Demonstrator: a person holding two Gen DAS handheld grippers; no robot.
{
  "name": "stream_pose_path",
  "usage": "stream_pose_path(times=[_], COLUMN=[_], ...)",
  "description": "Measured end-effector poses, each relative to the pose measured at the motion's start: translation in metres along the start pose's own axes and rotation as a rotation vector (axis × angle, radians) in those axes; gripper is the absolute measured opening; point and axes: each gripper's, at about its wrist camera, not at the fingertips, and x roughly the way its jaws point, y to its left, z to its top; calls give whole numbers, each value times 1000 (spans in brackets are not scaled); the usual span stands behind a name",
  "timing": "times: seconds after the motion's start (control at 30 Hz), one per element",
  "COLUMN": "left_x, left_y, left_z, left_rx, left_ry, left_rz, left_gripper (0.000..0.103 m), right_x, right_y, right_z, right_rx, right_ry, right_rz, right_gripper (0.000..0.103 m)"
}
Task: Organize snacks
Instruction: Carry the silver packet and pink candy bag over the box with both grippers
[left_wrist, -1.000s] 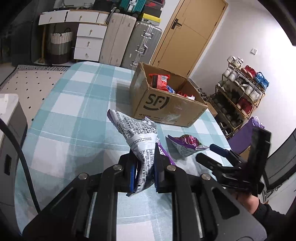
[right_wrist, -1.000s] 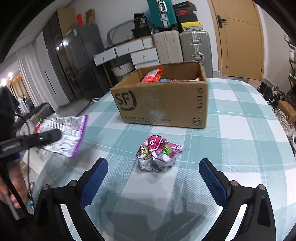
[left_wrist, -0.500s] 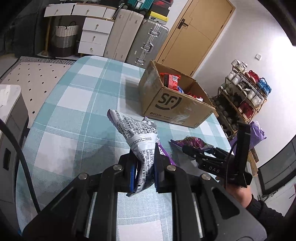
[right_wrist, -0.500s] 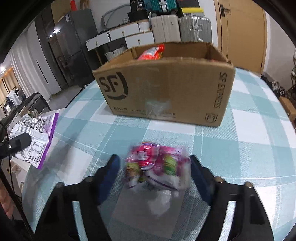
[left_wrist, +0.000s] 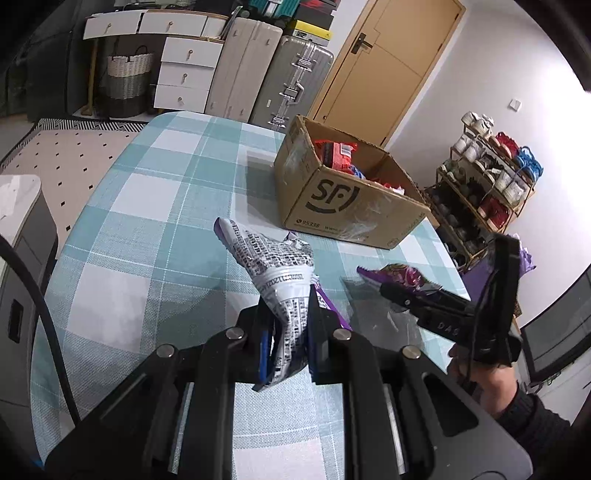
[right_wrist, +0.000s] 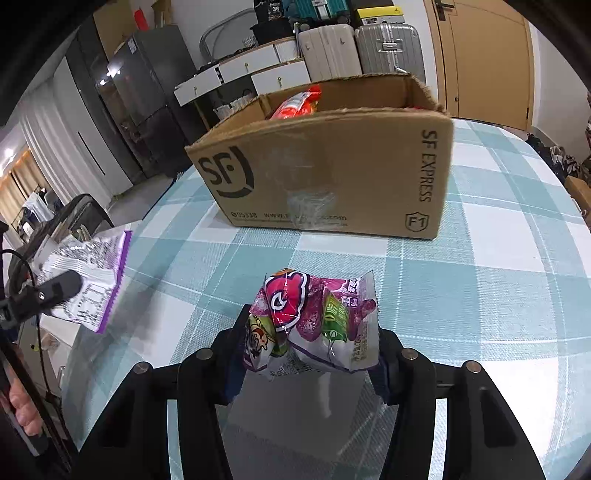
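Observation:
My left gripper (left_wrist: 288, 343) is shut on a white snack bag with black print and a purple edge (left_wrist: 273, 266), held above the checked table; the bag also shows at the left of the right wrist view (right_wrist: 90, 280). My right gripper (right_wrist: 308, 363) is shut on a pink and purple snack bag (right_wrist: 314, 317), held just above the table; this bag also shows in the left wrist view (left_wrist: 397, 275). An open SF cardboard box (right_wrist: 332, 173) with red snack packs inside stands beyond both grippers; it also shows in the left wrist view (left_wrist: 343, 199).
The table has a teal and white checked cloth (left_wrist: 155, 206). Suitcases (left_wrist: 273, 81) and white drawers (left_wrist: 181, 66) stand beyond the table's far end. A shoe rack (left_wrist: 487, 184) is to the right. A grey cabinet (left_wrist: 22, 236) is beside the table's left edge.
My right gripper moved forward around the pink and purple bag, shut on it and lifted it slightly. My left gripper kept hold of the white bag and rose a little.

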Motion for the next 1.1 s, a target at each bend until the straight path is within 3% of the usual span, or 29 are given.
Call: stream_pose_path(times=[0.33,0.47,0.6,0.8,1.1], left_x=[2,2,-3,-17,-57], left_y=[-9,-10,-25,-42,-63], left_z=[-8,-9,-7,-6,10], left_rx=[27,-36,-1,14,48], left_ry=[6,38,12,-3,-27], left_rz=[15,-61,-41,-35,-36], left_gripper=[12,12,12,12,12], right_x=[-41,-64,-87,-131,-184], right_y=[10,12,16,30,24], right_z=[-1,-3,-8,-23,-18], right_rx=[-21,-33,-29,-49,58], right_ry=[-55,-97,-129,-186,-231], right_rz=[69,77,96,142,217], right_gripper=[54,54,53,53,53])
